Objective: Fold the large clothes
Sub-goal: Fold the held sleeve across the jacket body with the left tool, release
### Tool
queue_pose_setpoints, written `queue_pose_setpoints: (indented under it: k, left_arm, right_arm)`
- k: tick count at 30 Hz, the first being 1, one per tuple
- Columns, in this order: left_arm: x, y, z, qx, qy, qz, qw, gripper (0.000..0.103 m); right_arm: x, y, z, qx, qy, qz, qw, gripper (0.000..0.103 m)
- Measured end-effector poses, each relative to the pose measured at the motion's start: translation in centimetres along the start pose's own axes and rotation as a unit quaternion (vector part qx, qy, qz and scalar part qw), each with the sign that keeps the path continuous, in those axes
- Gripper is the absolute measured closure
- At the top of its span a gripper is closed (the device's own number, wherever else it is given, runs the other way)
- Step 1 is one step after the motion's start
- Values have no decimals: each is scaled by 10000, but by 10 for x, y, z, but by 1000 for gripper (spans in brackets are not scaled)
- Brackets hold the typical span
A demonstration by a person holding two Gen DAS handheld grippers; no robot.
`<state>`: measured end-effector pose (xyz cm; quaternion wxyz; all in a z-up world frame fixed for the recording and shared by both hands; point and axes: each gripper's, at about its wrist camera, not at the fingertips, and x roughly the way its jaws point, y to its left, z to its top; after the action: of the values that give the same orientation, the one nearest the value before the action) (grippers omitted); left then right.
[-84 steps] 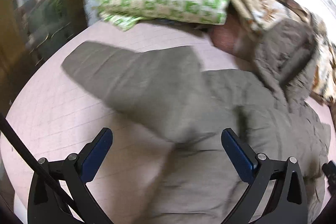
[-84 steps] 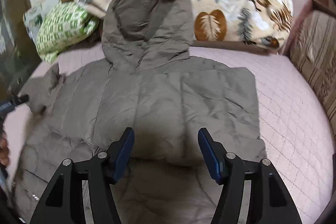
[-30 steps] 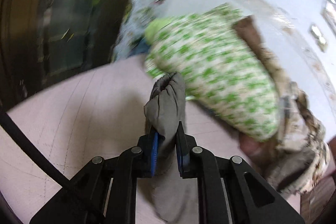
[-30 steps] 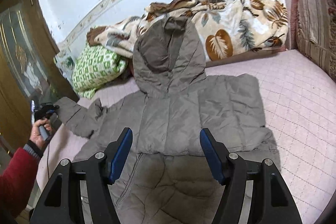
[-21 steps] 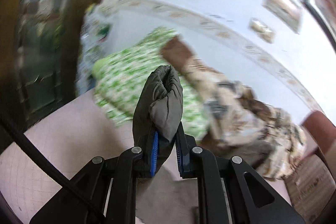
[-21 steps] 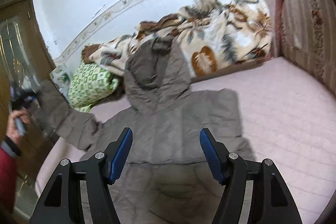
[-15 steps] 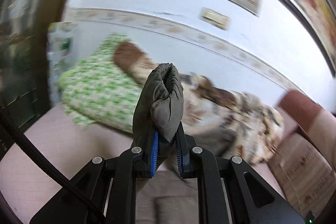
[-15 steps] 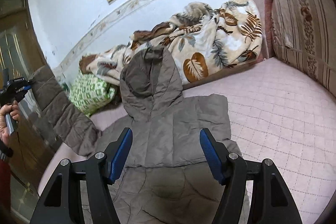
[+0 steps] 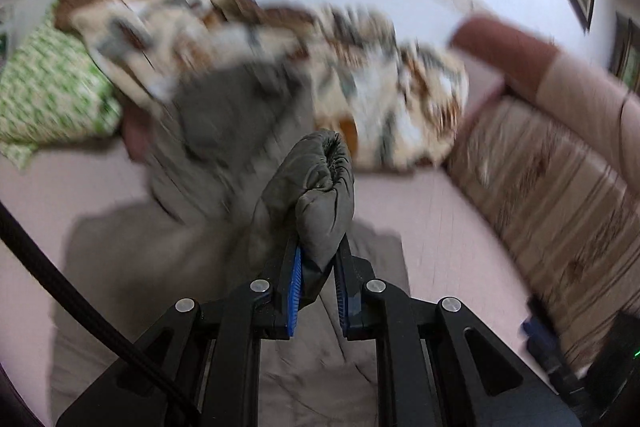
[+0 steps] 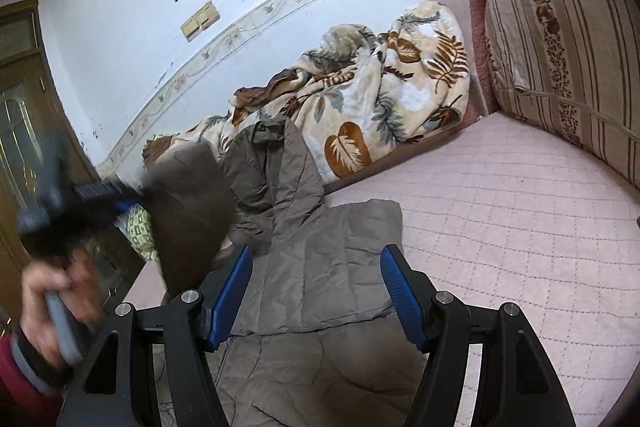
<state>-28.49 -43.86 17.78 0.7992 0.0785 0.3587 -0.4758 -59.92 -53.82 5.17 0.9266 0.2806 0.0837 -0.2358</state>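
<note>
A large grey-brown padded hooded coat [image 10: 320, 283] lies flat on a pink quilted bed cover [image 10: 520, 227]. Its long axis runs near to far, with the hood [image 10: 276, 163] at the far end resting against a cream leaf-print blanket [image 10: 380, 107]. The left gripper [image 9: 316, 291] has its blue-padded jaws pinching the cuff of the coat's left sleeve [image 9: 316, 195], raised above the coat body and pointing toward the far right. The right gripper [image 10: 316, 295] hovers over the coat's middle, jaws spread and holding nothing. Likely risks: the puffy cuff could slip from the narrow pinch, or the sleeve could land twisted or bunched, since nothing pins the slippery coat body down.
</note>
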Motion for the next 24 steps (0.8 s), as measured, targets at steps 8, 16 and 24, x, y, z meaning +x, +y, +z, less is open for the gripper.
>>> queue_pose_setpoints:
  k: [8,16,24]
  left_arm:
    - [89,-32,-82,571,1129,171,9918,74]
    - [23,-12,-63,982,484,-143,9939,46]
    - [4,141,-31,185,382,1485,9880,44]
  right_arm:
    - [2,-13,3,148,20,-35,9999,32]
    - [15,-14,10,137,26,-175,9998,32]
    - [75,29,-4,-430,687,-224,9965,52]
